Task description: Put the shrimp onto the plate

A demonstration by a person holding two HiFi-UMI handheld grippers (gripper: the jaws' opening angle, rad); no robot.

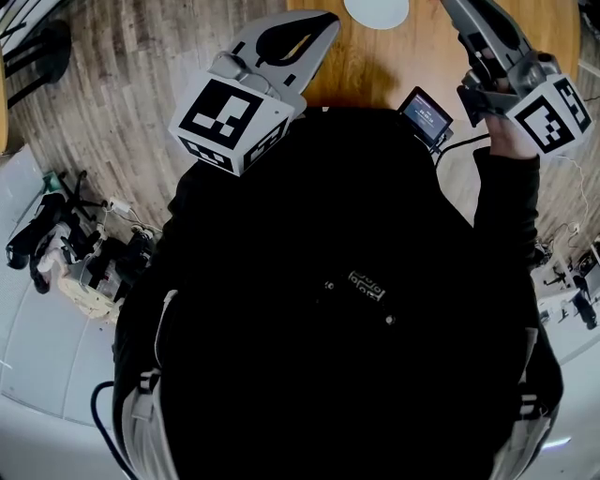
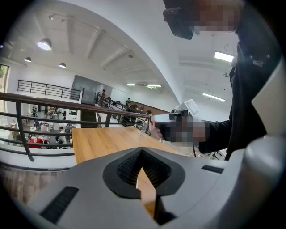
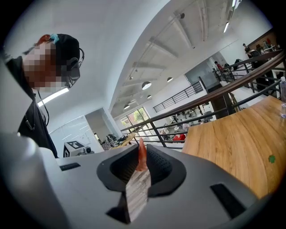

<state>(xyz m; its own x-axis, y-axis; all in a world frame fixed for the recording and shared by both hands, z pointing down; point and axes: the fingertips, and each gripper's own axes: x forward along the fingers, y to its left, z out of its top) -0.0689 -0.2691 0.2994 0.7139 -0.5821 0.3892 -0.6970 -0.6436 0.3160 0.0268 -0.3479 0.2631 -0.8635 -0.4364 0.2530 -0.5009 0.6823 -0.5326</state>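
An orange shrimp stands upright between the jaws of my right gripper, which is shut on it and lifted well above the wooden table. In the head view the right gripper's marker cube is at the upper right, and its jaw tips run off the top edge. The white plate lies on the table at the top edge, left of the right gripper. My left gripper is shut with nothing in it. It hangs at the upper left, near the table's front edge.
A small device with a screen is fixed below the right gripper. Cables and equipment lie on the floor at the left. A dark railing runs behind the table. The person's black-clad body fills the middle of the head view.
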